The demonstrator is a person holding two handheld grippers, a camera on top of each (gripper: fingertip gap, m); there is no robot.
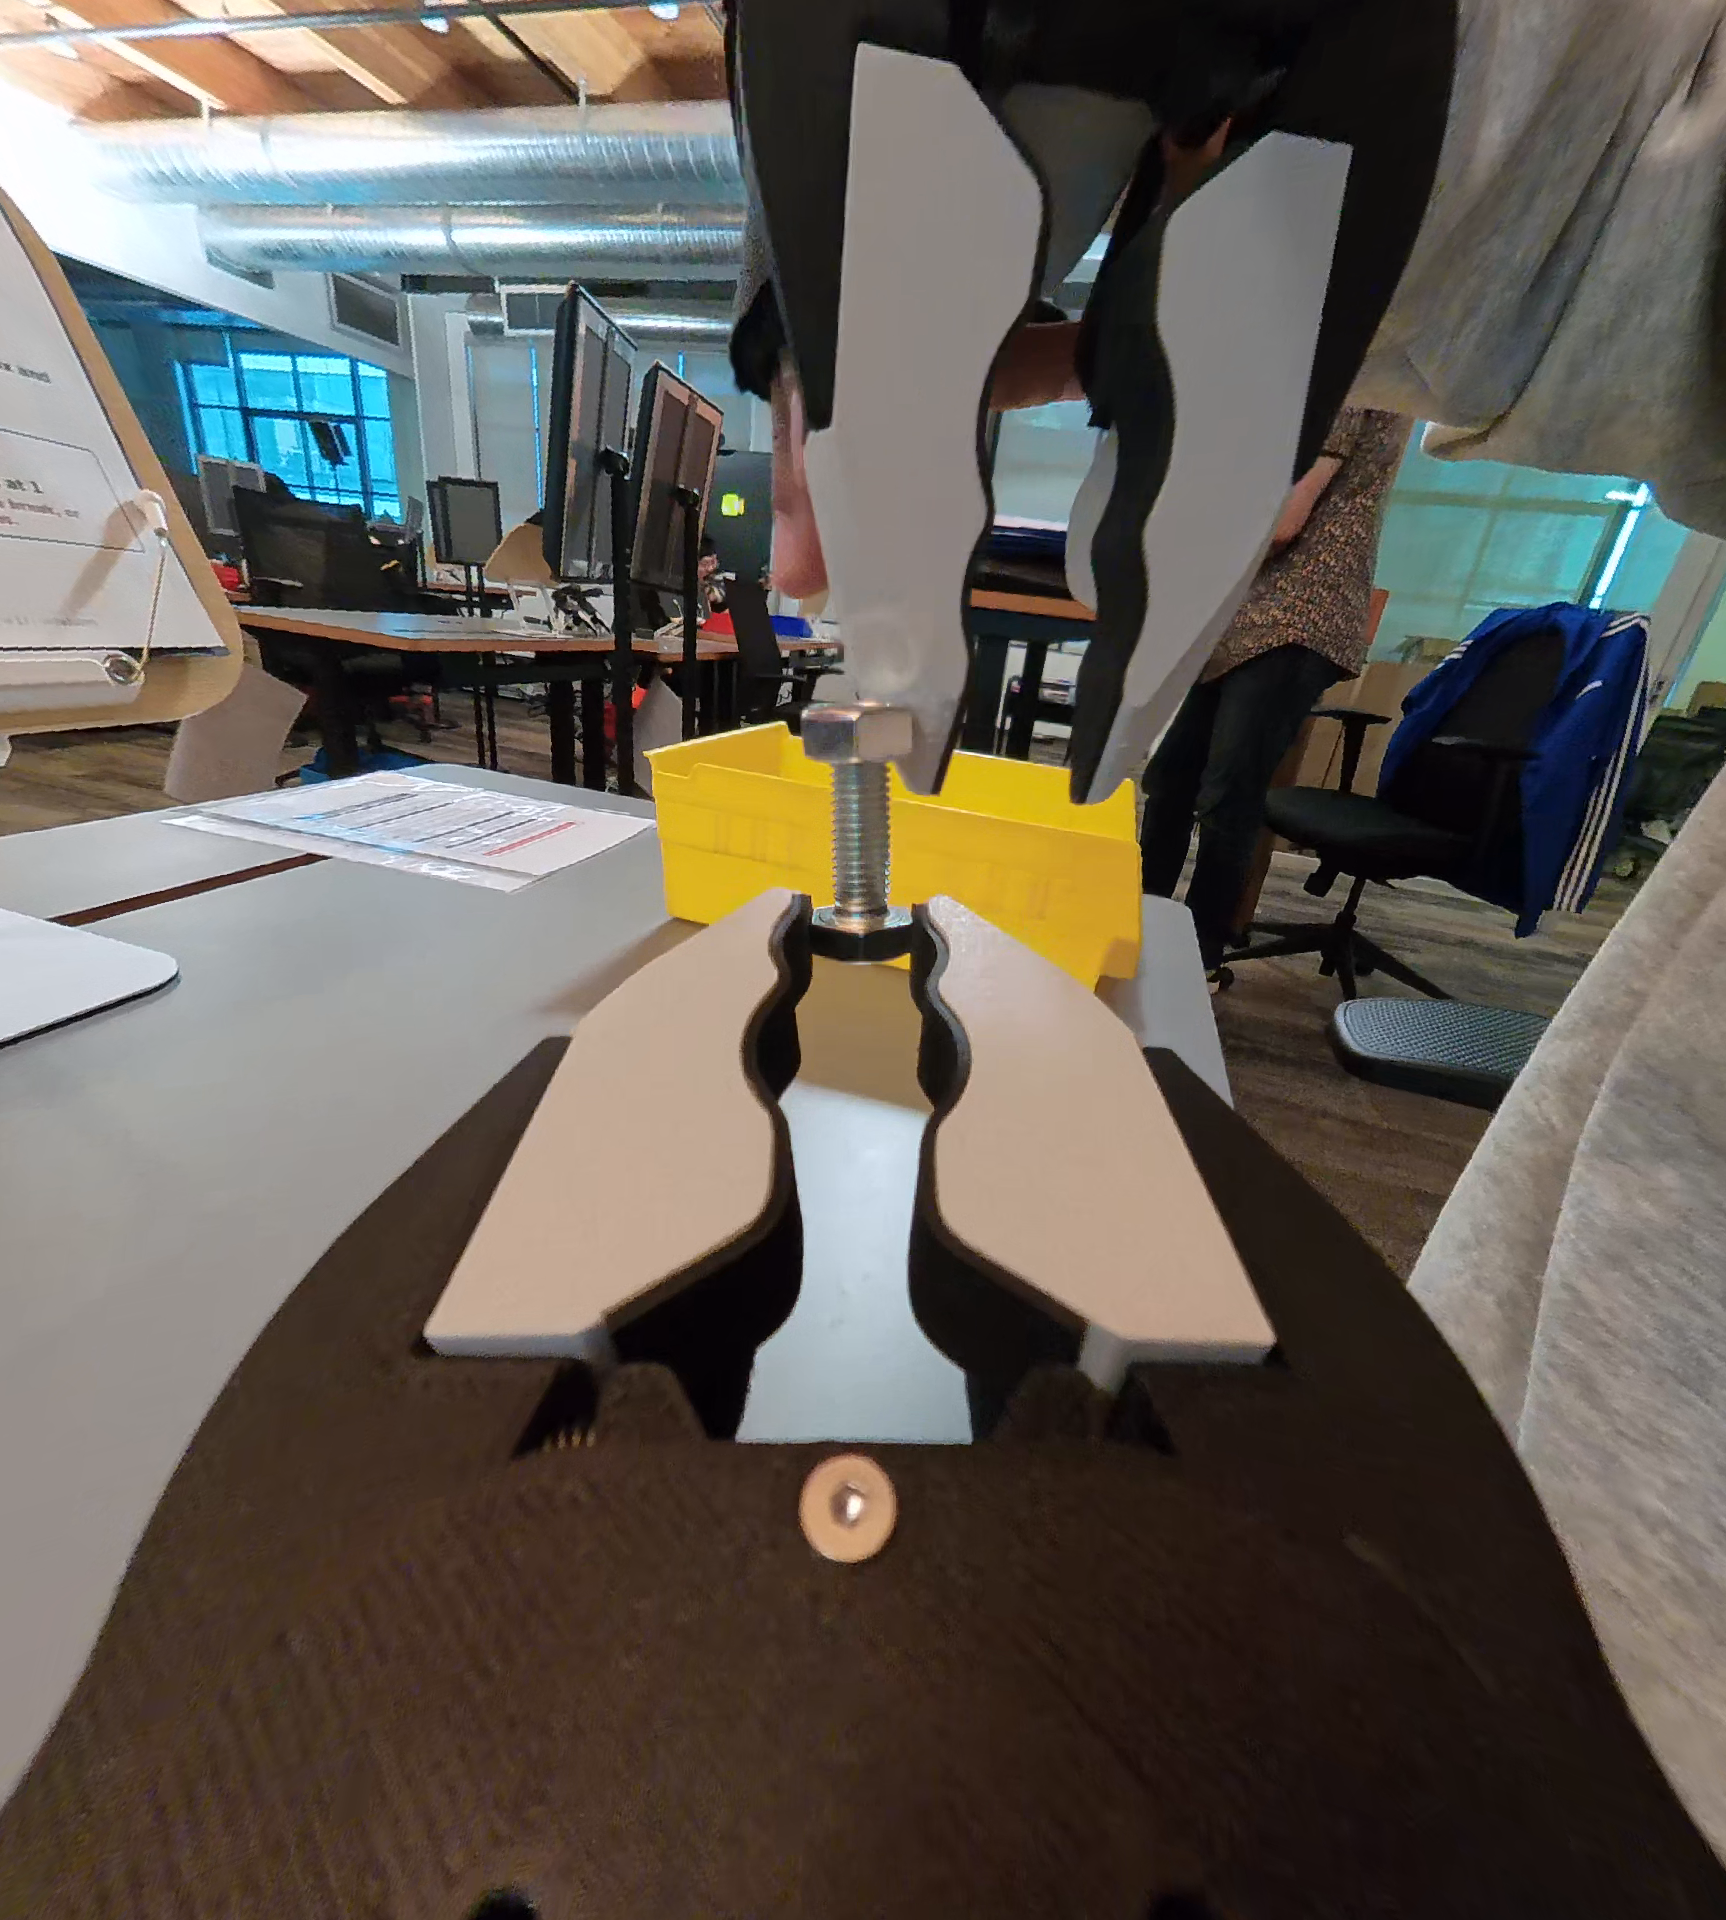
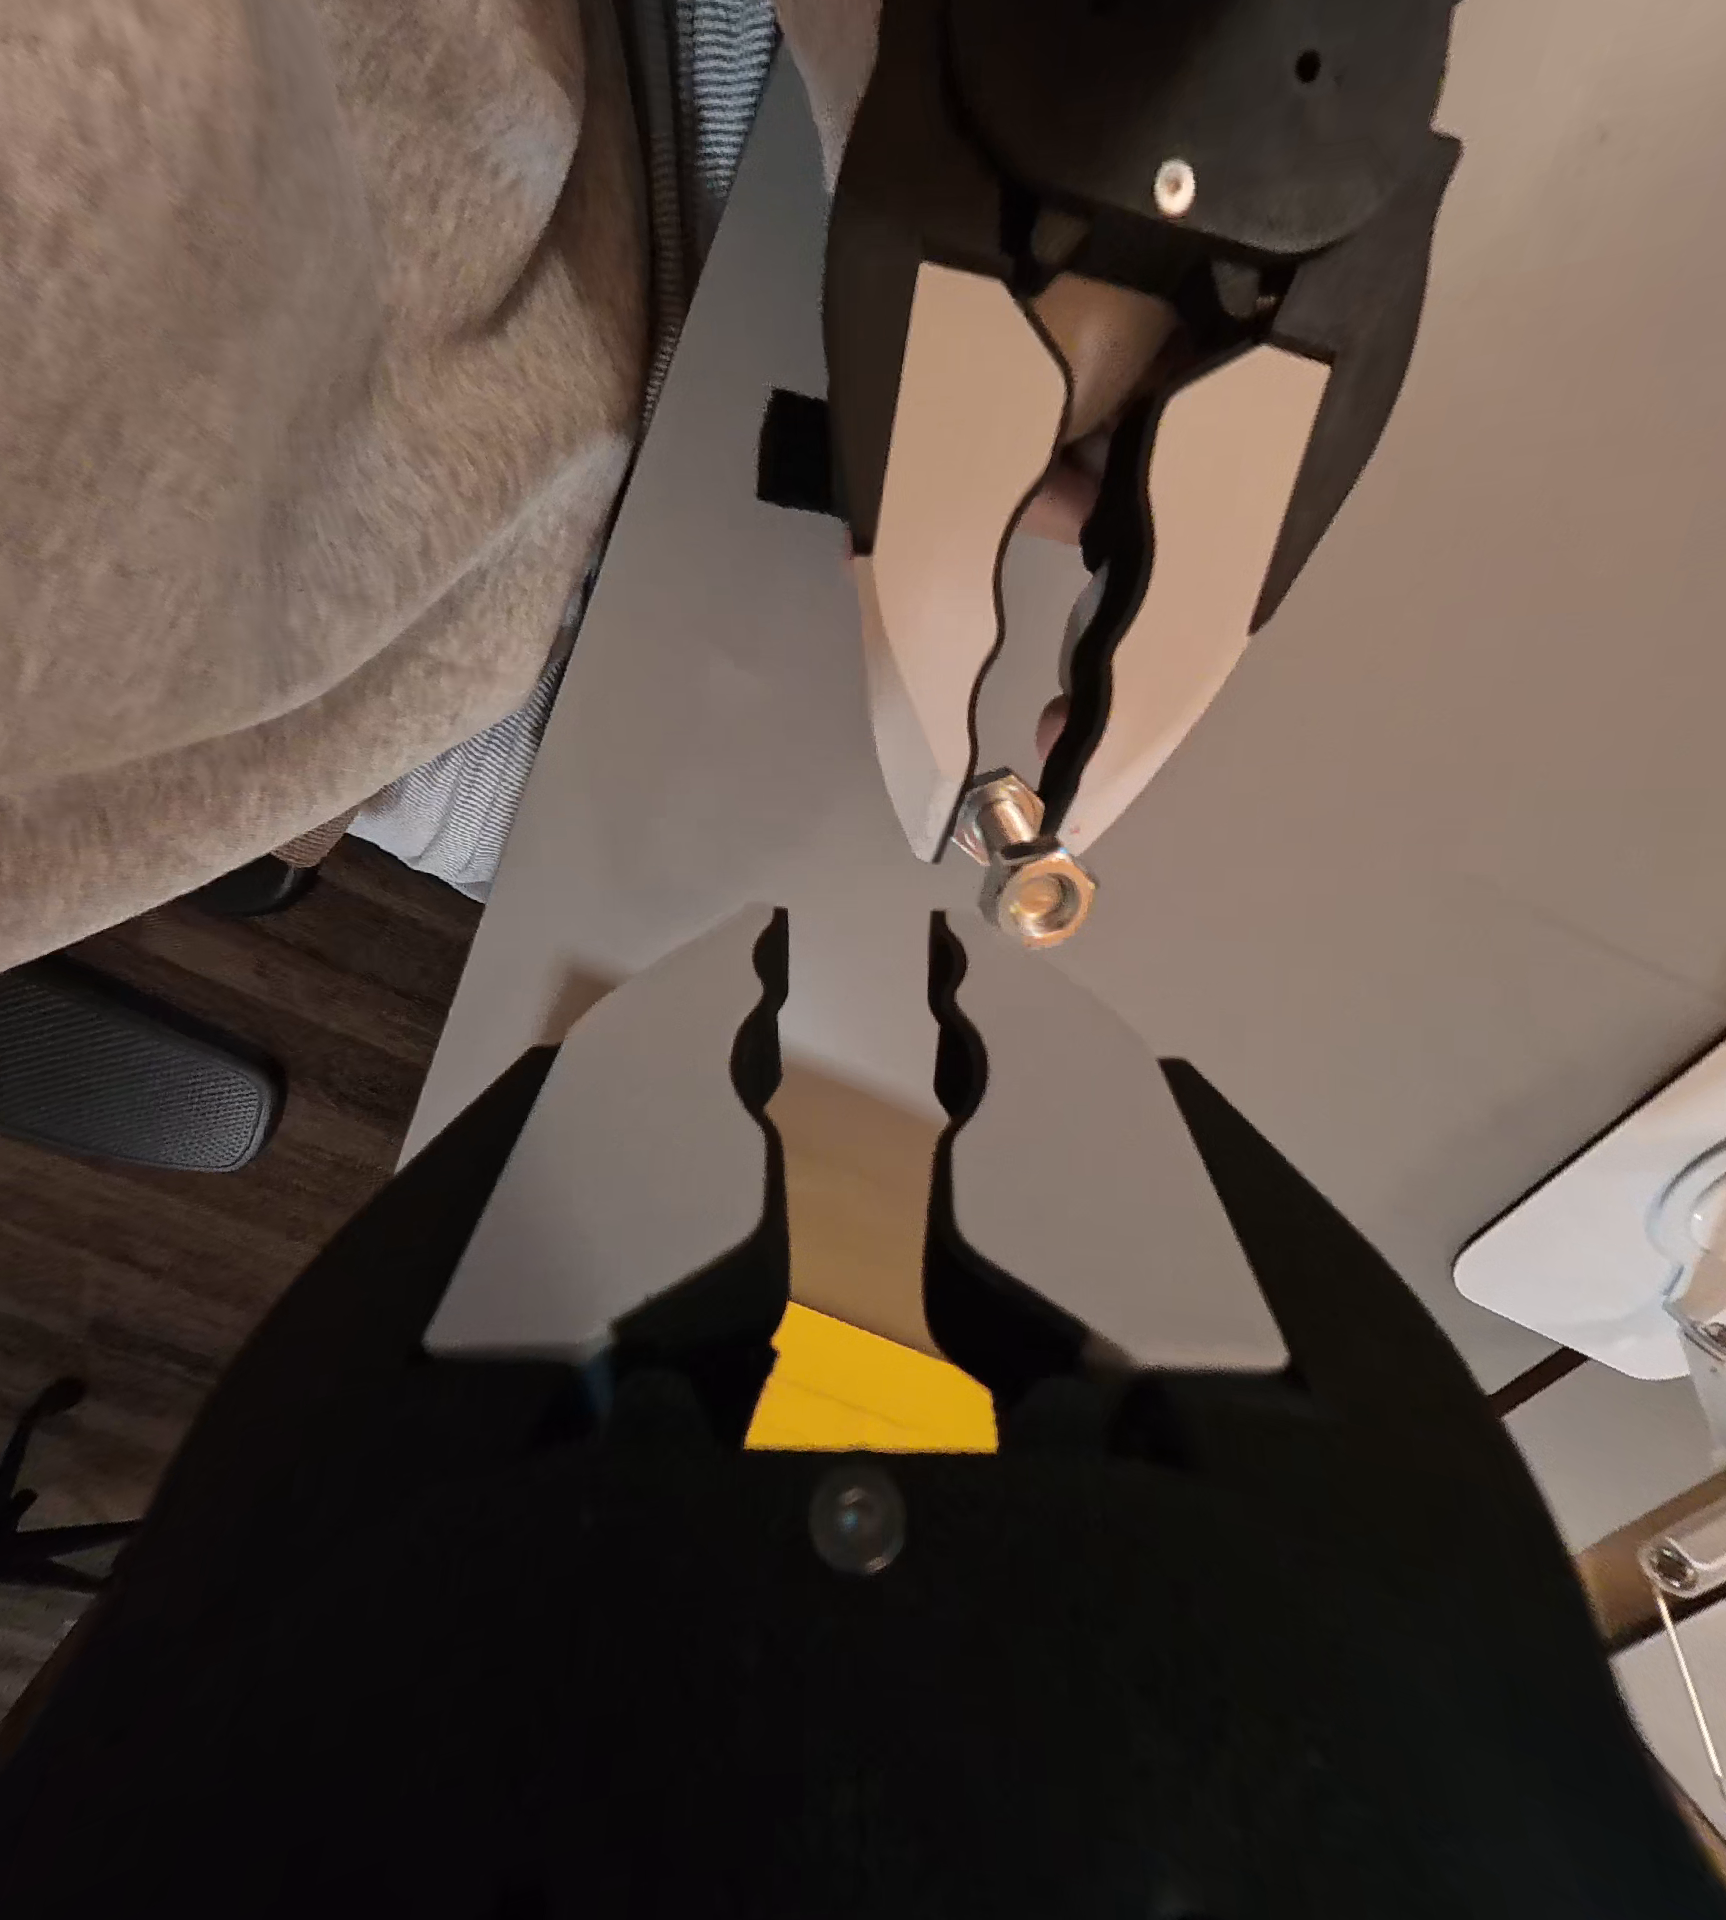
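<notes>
My left gripper [image 1: 864, 920] is shut on a hex nut [image 1: 859, 928] threaded on a silver bolt [image 1: 856, 821]. The bolt stands upright above the grey table [image 1: 319, 1039], head up. My right gripper [image 1: 1010, 790] comes down from above, open and empty; its left fingertip is right beside the bolt head [image 1: 854, 729]. In the right wrist view my right gripper [image 2: 859, 914] is open with nothing between its fingers. The bolt head [image 2: 1041, 894] faces it just beyond the right fingertip, and the left gripper [image 2: 1004, 831] holds the nut [image 2: 994, 805].
A yellow bin [image 1: 994, 852] stands on the table just behind the bolt. A document stand with a white base [image 1: 7, 977] is at the left, a printed sheet [image 1: 423, 826] beyond it. A grey sleeve [image 1: 1617, 1143] fills the right. A person [image 1: 1285, 582] and a chair [image 1: 1410, 810] stand behind. The grippers are tip to tip, or close to it.
</notes>
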